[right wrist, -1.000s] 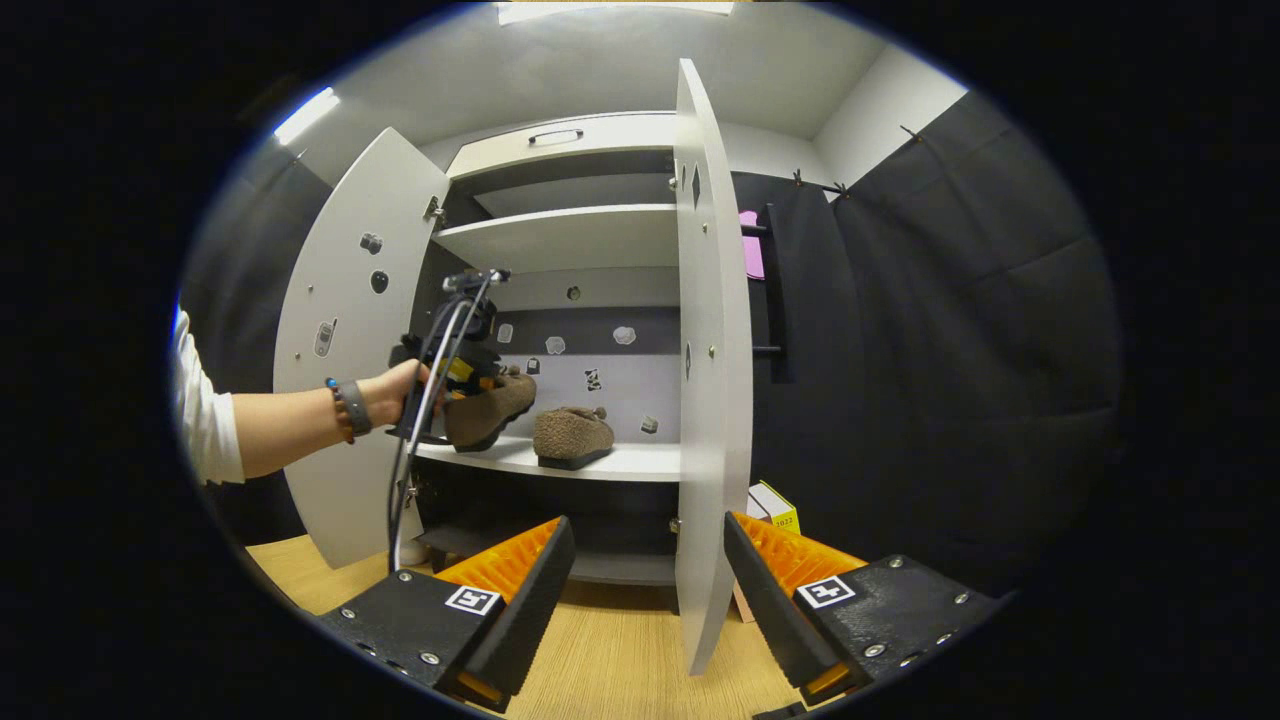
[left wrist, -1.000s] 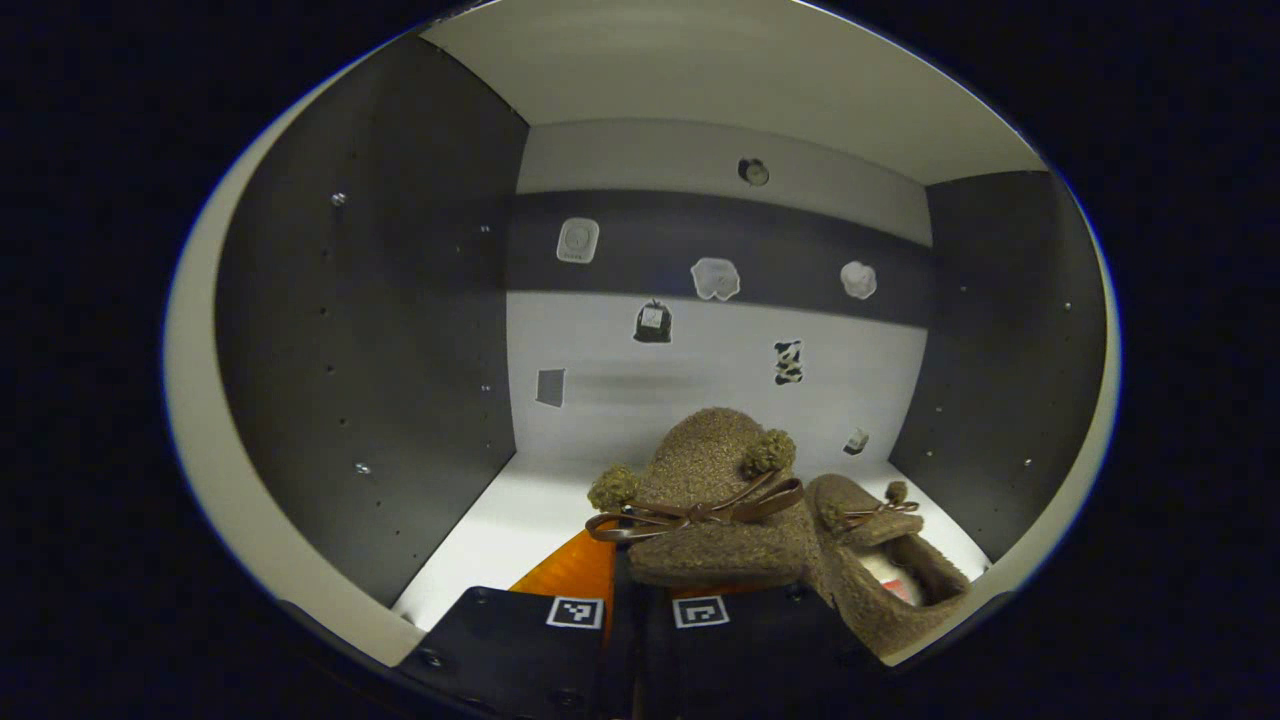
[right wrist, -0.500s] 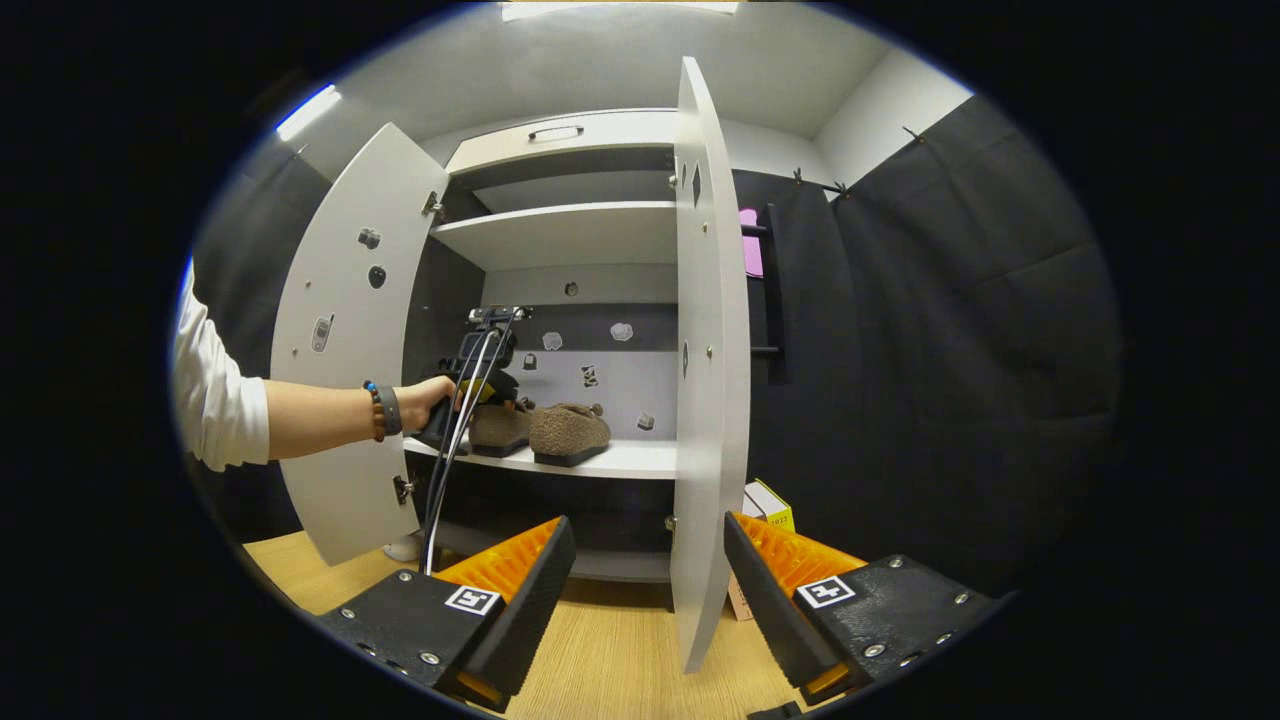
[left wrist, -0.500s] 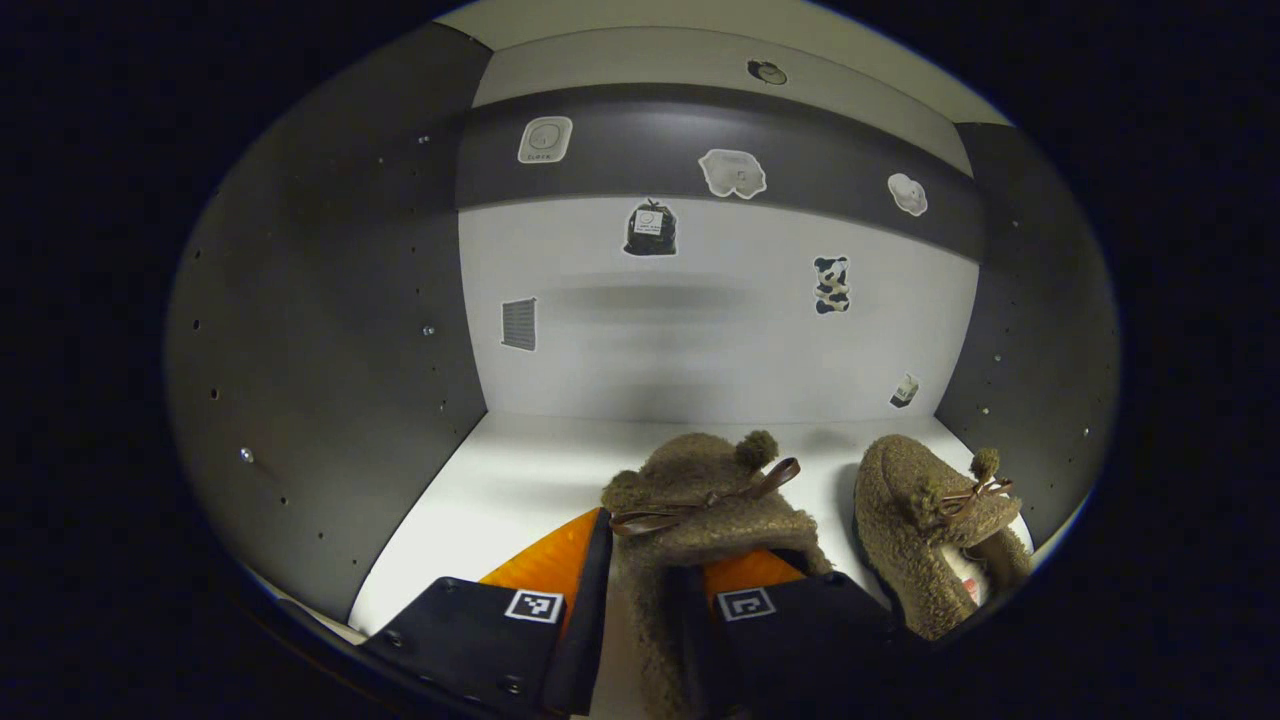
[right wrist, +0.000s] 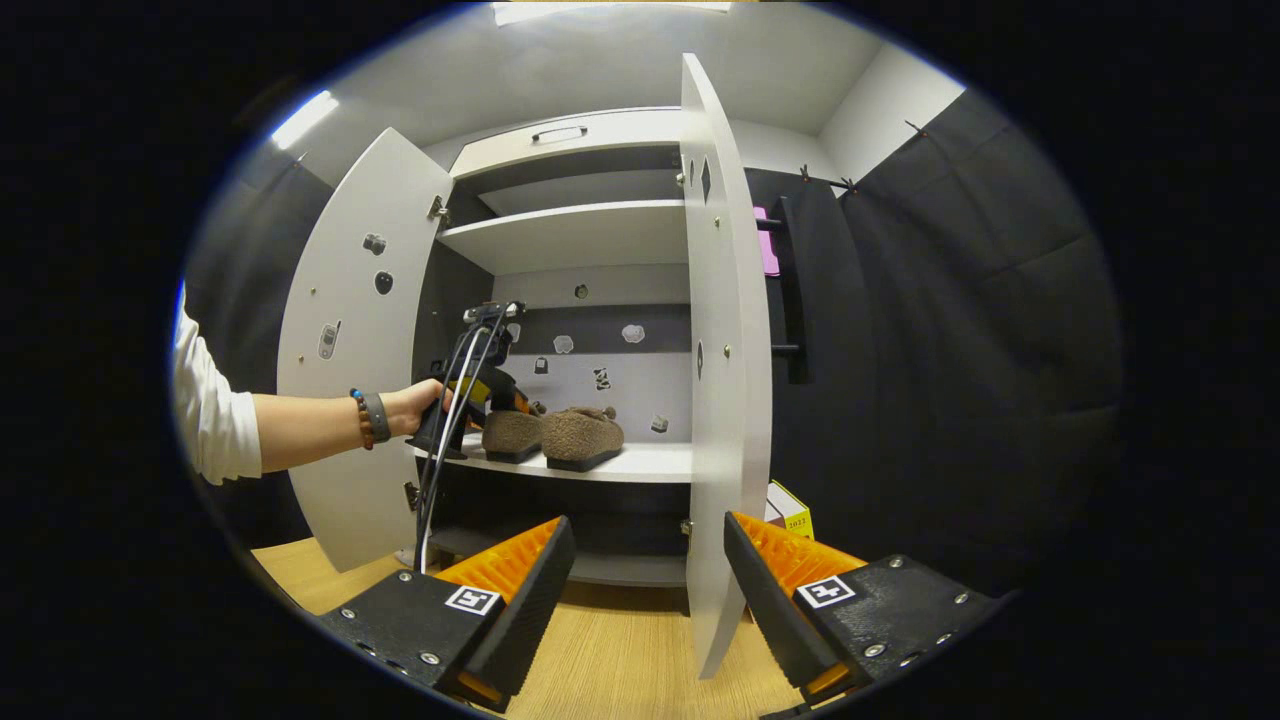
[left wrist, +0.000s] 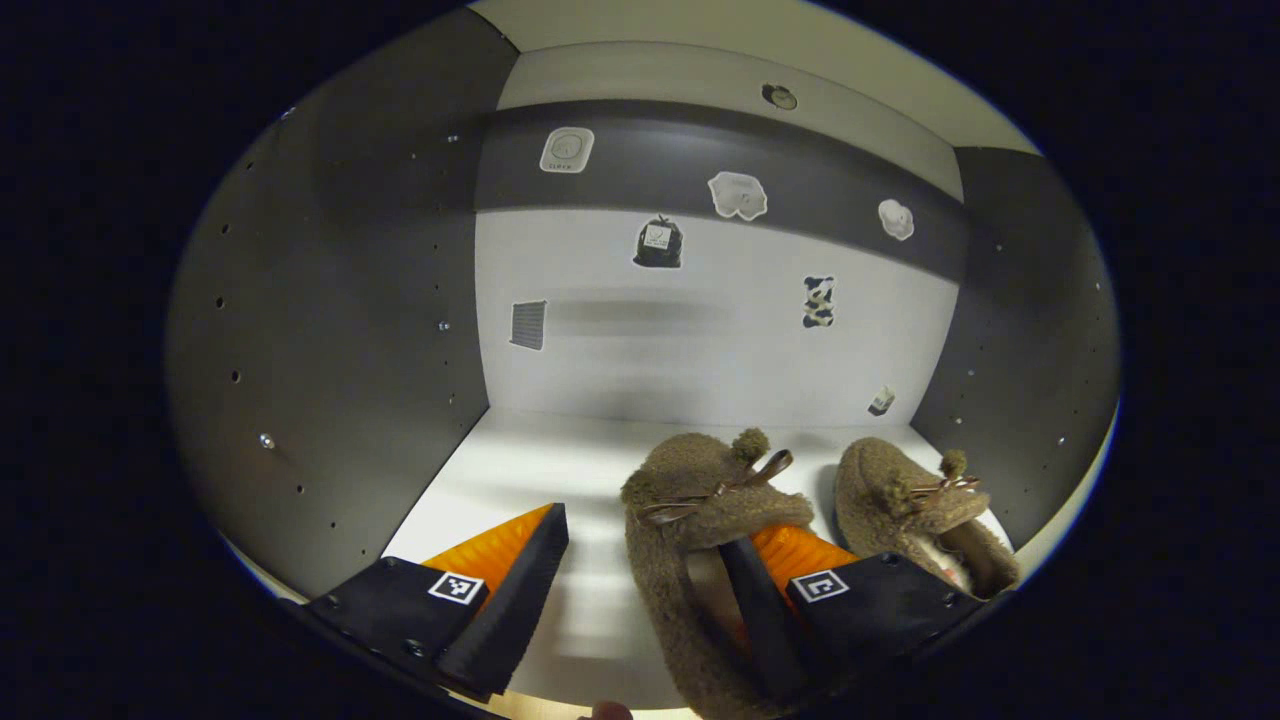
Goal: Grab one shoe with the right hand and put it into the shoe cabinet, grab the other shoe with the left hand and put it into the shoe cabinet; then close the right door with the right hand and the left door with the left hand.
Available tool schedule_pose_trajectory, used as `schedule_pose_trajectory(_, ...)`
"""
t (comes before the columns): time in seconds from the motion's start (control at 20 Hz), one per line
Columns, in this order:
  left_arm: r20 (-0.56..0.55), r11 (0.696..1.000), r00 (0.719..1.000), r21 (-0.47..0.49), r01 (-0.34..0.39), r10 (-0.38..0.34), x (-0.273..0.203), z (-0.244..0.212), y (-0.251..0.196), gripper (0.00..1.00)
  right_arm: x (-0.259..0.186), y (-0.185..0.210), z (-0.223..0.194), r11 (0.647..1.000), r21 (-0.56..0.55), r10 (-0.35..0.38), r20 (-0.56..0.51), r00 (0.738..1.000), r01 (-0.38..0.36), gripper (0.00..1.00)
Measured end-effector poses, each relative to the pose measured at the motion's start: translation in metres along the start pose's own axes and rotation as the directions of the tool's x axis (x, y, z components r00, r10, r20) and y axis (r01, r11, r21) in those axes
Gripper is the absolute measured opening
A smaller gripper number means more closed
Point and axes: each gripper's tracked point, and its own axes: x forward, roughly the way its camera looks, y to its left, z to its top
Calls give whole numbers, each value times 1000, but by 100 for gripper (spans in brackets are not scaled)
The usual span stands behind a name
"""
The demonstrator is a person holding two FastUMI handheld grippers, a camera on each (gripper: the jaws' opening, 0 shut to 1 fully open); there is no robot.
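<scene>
Step 2, release: my left gripper point(left wrist: 640, 570) is spread wide, 1 finger inside the left shoe point(left wrist: 700, 510), which rests on the shelf point(left wrist: 520, 470) beside the right shoe point(left wrist: 910, 495). My right gripper point(right wrist: 645, 580) hangs open and empty near the right door point(right wrist: 725, 380); next, I judge, withdraw left and swing that door shut.

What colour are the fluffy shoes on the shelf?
The shoes are fuzzy brown with little pom-poms, clearest in the left gripper view.

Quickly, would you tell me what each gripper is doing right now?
Left gripper: open, one finger inside the slipper, not gripping.
Right gripper: open, empty.
</scene>
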Motion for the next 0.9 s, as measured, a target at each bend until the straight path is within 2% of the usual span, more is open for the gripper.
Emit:
schedule_pose_trajectory(0.05, 11, 1000, 1000, -4, 22, -22, -8, 3, -3, 99, 1, 1, 0, 1000, 1, 5, 0, 1000, -5, 92)
schedule_pose_trajectory(0.15, 7, 998, 998, 2, 57, -57, -29, 3, -10, 96, 1, 5, 0, 1000, 4, 18, -2, 1000, -18, 92)
schedule_pose_trajectory(0.25, 72, 995, 992, 20, 98, -100, -53, 20, -21, 96, 2, 10, 1, 1000, 0, 29, 3, 1000, -29, 92)
schedule_pose_trajectory(0.4, 173, 991, 977, 59, 119, -127, -103, 46, -32, 96, 5, 19, 2, 999, 0, 52, 7, 999, -52, 92)
schedule_pose_trajectory(0.55, 255, 988, 956, 80, 130, -146, -152, 55, -41, 99, 9, 28, 5, 997, 3, 76, 20, 997, -77, 92)
schedule_pose_trajectory(0.65, 306, 986, 939, 95, 134, -157, -184, 59, -44, 96, 11, 36, 6, 995, 8, 102, 20, 995, -102, 92)
schedule_pose_trajectory(0.7, 336, 987, 929, 105, 125, -153, -204, 60, -44, 99, 12, 40, 8, 993, 12, 113, 24, 993, -113, 92)
schedule_pose_trajectory(0.75, 360, 986, 920, 114, 119, -153, -221, 58, -44, 92, 14, 42, 9, 992, 17, 122, 29, 992, -122, 92)
schedule_pose_trajectory(0.8, 374, 986, 915, 121, 111, -148, -236, 51, -44, 92, 16, 45, 11, 991, 24, 127, 31, 991, -128, 92)
schedule_pose_trajectory(0.85, 380, 987, 915, 124, 99, -139, -250, 41, -41, 99, 15, 48, 11, 990, 33, 135, 28, 990, -136, 92)
schedule_pose_trajectory(0.9, 383, 988, 914, 129, 89, -133, -264, 30, -40, 92, 13, 52, 12, 988, 43, 145, 31, 989, -147, 92)
